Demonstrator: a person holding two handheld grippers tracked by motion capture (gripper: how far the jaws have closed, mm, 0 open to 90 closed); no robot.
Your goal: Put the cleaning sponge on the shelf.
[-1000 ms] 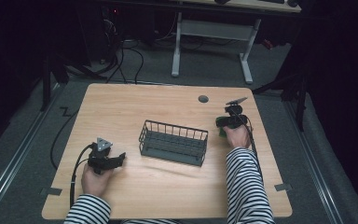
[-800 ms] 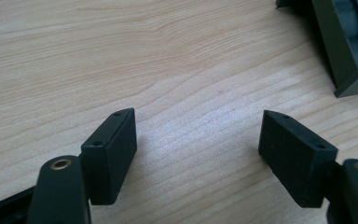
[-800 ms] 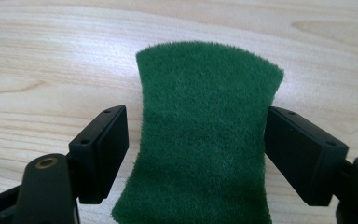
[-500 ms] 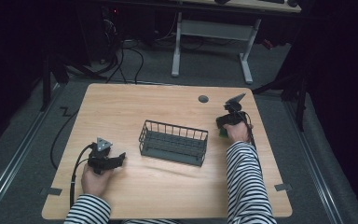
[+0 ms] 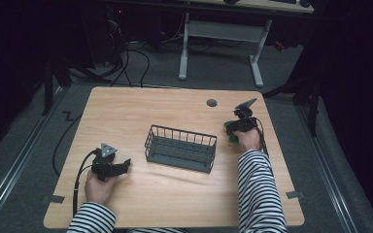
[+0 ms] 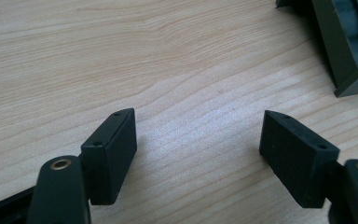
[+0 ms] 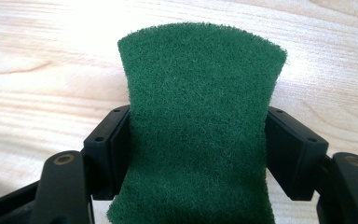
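Squeezing in on green scouring pad point(image 7: 200, 126) with right gripper point(image 7: 200, 140), pads seemingly touching both edges, pad on table point(image 5: 175, 111) beside wire basket point(image 5: 180, 148); lift pending. Left gripper point(image 6: 198, 140) wide, empty.

1. Table point(image 5: 175, 104): light wood top, rounded corners, a round grommet point(image 5: 211, 103) near the far edge.
2. Floor point(image 5: 24, 160): grey carpet; black cables point(image 5: 141, 58) lie behind the table.
3. Second desk point(image 5: 223, 29) beyond, on white legs.
4. Surroundings dark; light falls mainly on the table.
5. Tape marks point(image 5: 295, 195) at the near corners.
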